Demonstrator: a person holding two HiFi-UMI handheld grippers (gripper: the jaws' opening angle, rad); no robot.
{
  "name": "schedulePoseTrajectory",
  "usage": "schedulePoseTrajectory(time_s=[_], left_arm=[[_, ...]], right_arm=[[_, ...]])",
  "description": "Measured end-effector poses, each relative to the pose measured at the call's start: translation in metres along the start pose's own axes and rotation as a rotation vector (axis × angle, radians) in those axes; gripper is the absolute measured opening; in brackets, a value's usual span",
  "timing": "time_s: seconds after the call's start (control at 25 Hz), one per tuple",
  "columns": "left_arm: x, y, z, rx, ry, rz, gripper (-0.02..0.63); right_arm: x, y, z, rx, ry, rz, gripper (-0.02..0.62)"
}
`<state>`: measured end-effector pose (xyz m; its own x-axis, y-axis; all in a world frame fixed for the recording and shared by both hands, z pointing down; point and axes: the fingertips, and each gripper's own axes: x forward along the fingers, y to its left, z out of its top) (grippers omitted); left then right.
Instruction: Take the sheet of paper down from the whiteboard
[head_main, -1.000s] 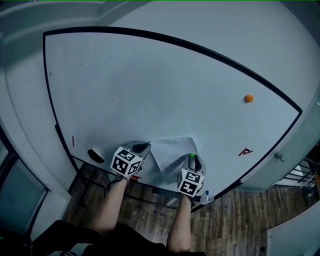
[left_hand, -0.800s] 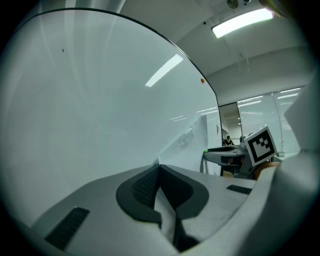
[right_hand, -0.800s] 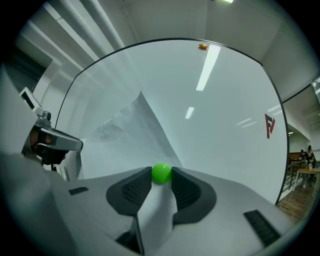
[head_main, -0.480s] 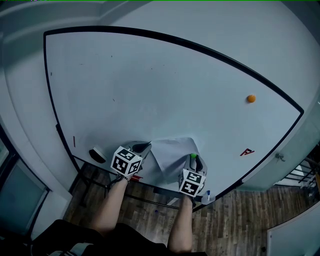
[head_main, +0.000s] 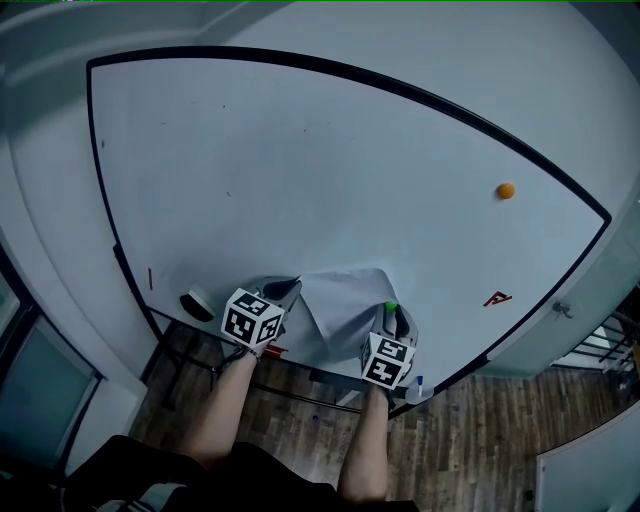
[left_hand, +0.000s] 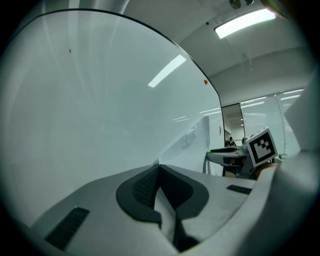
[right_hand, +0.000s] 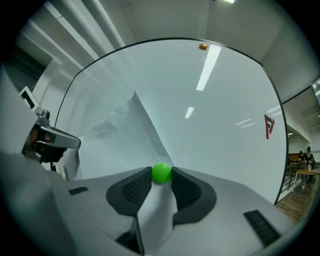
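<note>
The sheet of paper (head_main: 345, 300) sits low on the whiteboard (head_main: 300, 160), close above its bottom edge, and runs crosswise between the two grippers, so each hand has one end of it. The left gripper (head_main: 290, 289) is at the sheet's left corner, jaws together with the thin paper pinched between the pads. From there the sheet runs off to the right, standing away from the board. The right gripper (head_main: 393, 312) is at the sheet's right edge, jaws clamped on the round green magnet (right_hand: 161, 172) that pins the paper there (a fold of paper also lies between the jaws below the ball). That magnet looks like the only thing holding the sheet, so the next move probably depends on pulling it straight off the board. An orange magnet (head_main: 506, 190) sits well apart, near the board's right edge.
</note>
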<state>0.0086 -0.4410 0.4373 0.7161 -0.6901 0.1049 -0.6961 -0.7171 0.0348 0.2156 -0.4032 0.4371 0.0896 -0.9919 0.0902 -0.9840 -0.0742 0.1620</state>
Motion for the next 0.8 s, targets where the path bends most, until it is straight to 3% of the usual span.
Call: schedulePoseTrajectory(time_s=[0.8], left_arm=[[-0.013,0.022,0.000,-0.028,-0.019,0.079,0.020]], right_arm=[[0.002,-0.006,-0.007,0.019,0.010,-0.009,0.135]])
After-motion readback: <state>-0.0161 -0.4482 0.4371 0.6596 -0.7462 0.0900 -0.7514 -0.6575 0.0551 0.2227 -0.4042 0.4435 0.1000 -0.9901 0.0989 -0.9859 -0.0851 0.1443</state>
